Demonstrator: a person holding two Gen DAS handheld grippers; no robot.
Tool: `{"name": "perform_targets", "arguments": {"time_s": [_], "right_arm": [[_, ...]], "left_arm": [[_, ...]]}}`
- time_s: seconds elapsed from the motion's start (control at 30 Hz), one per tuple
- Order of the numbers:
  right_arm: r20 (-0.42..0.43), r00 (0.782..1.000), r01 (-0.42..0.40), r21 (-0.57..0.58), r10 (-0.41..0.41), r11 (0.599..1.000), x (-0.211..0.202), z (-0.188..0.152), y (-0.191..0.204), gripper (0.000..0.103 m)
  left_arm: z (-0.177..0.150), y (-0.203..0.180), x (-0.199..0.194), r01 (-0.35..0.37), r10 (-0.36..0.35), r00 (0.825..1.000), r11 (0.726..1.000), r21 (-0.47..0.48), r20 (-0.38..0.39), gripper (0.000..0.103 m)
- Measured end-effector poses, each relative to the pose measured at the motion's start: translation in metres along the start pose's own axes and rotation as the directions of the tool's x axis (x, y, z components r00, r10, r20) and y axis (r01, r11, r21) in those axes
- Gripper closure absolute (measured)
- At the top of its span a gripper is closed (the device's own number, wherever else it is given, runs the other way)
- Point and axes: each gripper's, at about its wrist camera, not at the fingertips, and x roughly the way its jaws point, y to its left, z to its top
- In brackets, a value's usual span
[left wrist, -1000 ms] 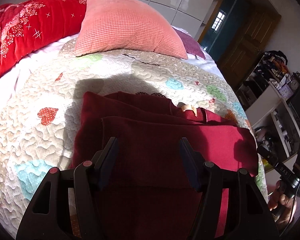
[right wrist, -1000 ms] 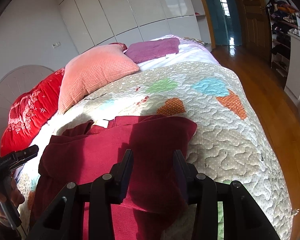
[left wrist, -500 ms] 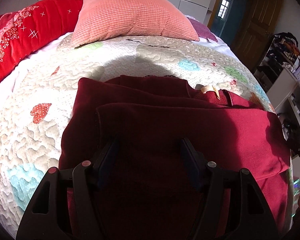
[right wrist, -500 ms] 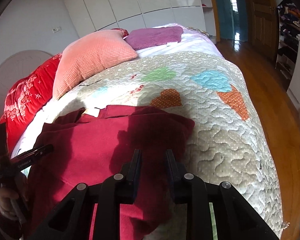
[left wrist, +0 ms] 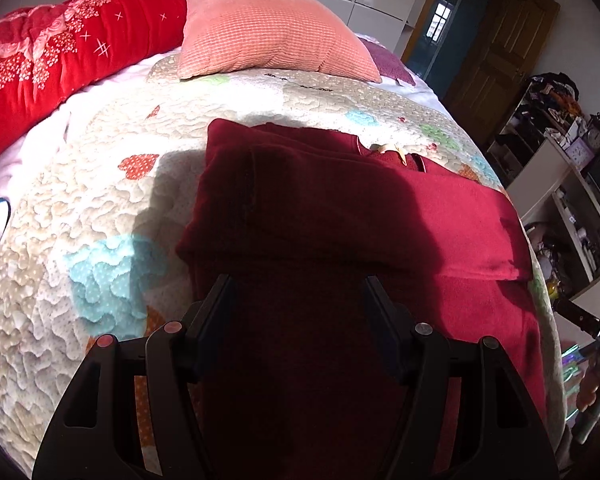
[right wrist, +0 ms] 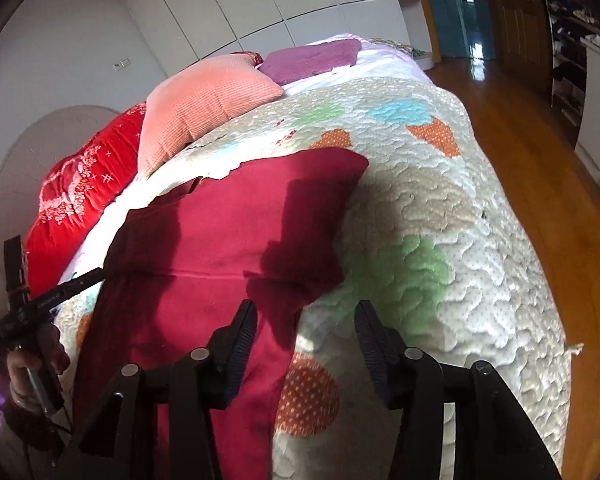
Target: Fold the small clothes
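A dark red garment (left wrist: 352, 216) lies folded on the bed's quilt (left wrist: 80, 208). The left gripper (left wrist: 298, 308) and right gripper (right wrist: 304, 332) hover above it, fingers spread, grasping nothing.

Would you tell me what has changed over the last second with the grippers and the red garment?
The right gripper, nearly shut over the dark red garment half a second ago, has opened and now sits at its right edge. The left gripper stayed open above it. The garment stayed folded on the quilt.
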Motion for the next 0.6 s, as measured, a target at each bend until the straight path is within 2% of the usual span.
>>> {"name": "perform_targets", "arguments": {"time_s": [0.17,0.2,0.23,0.27,0.33,0.37,0.4,0.43,0.47,0.5,0.57,0.6], "right_arm": [[-0.044,0.998,-0.051,0.008,0.052,0.999,0.031,-0.025,0.015,0.048],[-0.049,0.998,-0.032,-0.004,0.032,0.999,0.037,-0.029,0.019,0.060],[-0.052,0.998,0.028,-0.036,-0.030,0.999,0.042,-0.031,0.023,0.082],[-0.039,0.997,0.069,-0.071,-0.072,0.995,0.040,-0.030,0.026,0.089],[-0.010,0.995,0.096,-0.082,-0.097,0.992,0.028,-0.028,0.027,0.095],[0.016,0.989,0.149,-0.088,-0.148,0.985,0.021,-0.028,0.025,0.095],[0.041,0.974,0.227,-0.095,-0.224,0.969,0.017,-0.027,0.023,0.100],[0.044,0.964,0.266,-0.090,-0.263,0.960,0.016,-0.027,0.017,0.101],[0.021,0.974,0.226,-0.064,-0.225,0.972,0.015,-0.028,0.010,0.101],[-0.005,0.988,0.151,-0.024,-0.152,0.988,0.011,-0.030,0.003,0.101],[0.013,0.999,0.035,0.015,-0.035,0.999,-0.009,-0.039,0.000,0.099],[0.020,1.000,0.004,-0.003,-0.004,1.000,-0.020,-0.045,0.003,0.091]], "left_arm": [[-0.039,0.024,-0.020,0.030,-0.034,0.999,0.992,-0.121,-0.032,0.038],[-0.045,0.026,-0.024,0.029,-0.034,0.999,0.991,-0.132,-0.035,0.038],[-0.051,0.027,-0.028,0.022,-0.028,0.999,0.990,-0.137,-0.037,0.038],[-0.056,0.028,-0.034,0.017,-0.022,0.999,0.990,-0.137,-0.038,0.038],[-0.071,0.031,-0.049,0.017,-0.020,0.999,0.990,-0.137,-0.027,0.038],[-0.079,0.032,-0.055,0.015,-0.019,1.000,0.991,-0.135,-0.025,0.038],[-0.086,0.033,-0.059,0.014,-0.017,0.999,0.991,-0.132,-0.029,0.038],[-0.093,0.035,-0.062,0.010,-0.015,0.999,0.991,-0.132,-0.035,0.038],[-0.099,0.036,-0.063,0.007,-0.014,0.999,0.991,-0.136,-0.045,0.038],[-0.104,0.038,-0.064,0.007,-0.015,0.998,0.990,-0.142,-0.056,0.038],[-0.114,0.042,-0.068,0.015,-0.026,0.997,0.988,-0.157,-0.067,0.038],[-0.118,0.044,-0.072,0.025,-0.036,0.997,0.986,-0.166,-0.063,0.038]]}}
